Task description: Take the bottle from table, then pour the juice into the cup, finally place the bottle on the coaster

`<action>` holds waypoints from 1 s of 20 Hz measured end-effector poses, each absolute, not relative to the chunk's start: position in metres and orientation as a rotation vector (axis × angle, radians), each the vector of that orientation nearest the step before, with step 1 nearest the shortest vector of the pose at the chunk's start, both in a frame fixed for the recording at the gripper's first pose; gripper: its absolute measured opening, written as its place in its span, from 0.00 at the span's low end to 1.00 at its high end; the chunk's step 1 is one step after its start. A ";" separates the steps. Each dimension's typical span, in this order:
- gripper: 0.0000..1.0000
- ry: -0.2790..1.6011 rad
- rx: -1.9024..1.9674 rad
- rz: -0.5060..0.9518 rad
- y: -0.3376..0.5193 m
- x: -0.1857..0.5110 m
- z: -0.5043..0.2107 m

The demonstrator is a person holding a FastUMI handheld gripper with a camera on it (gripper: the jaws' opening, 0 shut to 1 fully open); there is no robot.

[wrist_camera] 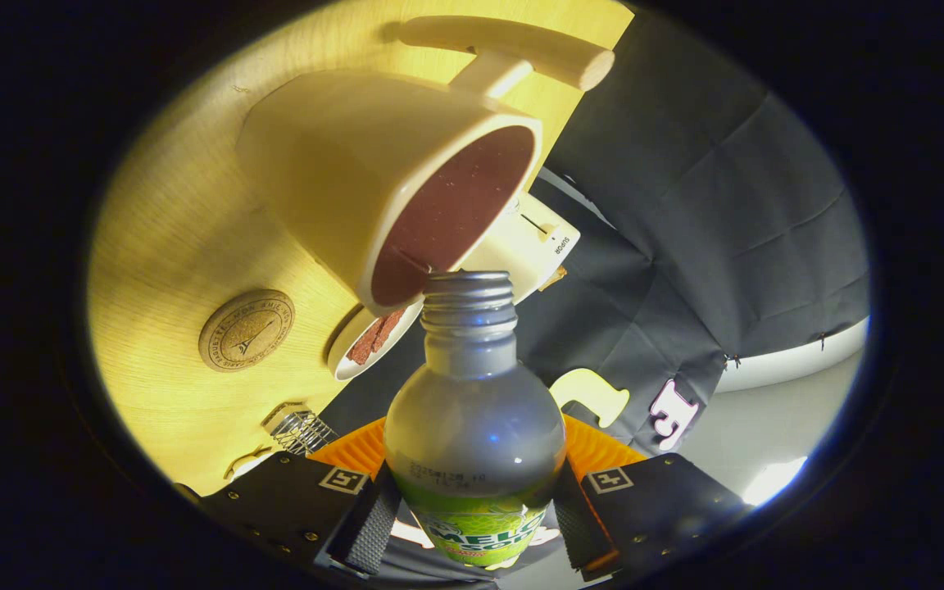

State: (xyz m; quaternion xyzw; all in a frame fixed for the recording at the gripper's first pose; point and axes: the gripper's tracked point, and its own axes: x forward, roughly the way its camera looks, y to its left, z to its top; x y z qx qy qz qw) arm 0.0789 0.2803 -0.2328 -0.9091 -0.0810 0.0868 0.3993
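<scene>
Pale wooden table (185, 246) fills the ten o'clock side of the tilted view, with the booth's dark cloth wall (685, 205) from one to four o'clock. Largest on the table is the cream cup (341, 172), at twelve o'clock from the fingers, its mouth turned this way and its inside a dull red-brown; whether any juice is in it cannot be told. Next comes the bottle (474, 426), clamped between both fingers of the gripper (472, 524), cap off, its threaded mouth right at the cup's near rim. Beyond it, at eleven o'clock from the bottle neck, a small white dish (345, 356) holds something reddish. Smaller again, the round cork coaster (247, 329) lies bare at ten o'clock, well apart from the bottle.

By my reckoning the take is done and the pour is in hand: the bottle is raised and tipped towards the cup. Finishing the pour and setting the bottle on the coaster remain.
</scene>
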 end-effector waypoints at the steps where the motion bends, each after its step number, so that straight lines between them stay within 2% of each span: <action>1: 0.81 -0.203 -2.299 0.222 0.280 0.079 -0.233; 20: 0.81 -0.159 -2.220 0.269 0.277 0.077 -0.243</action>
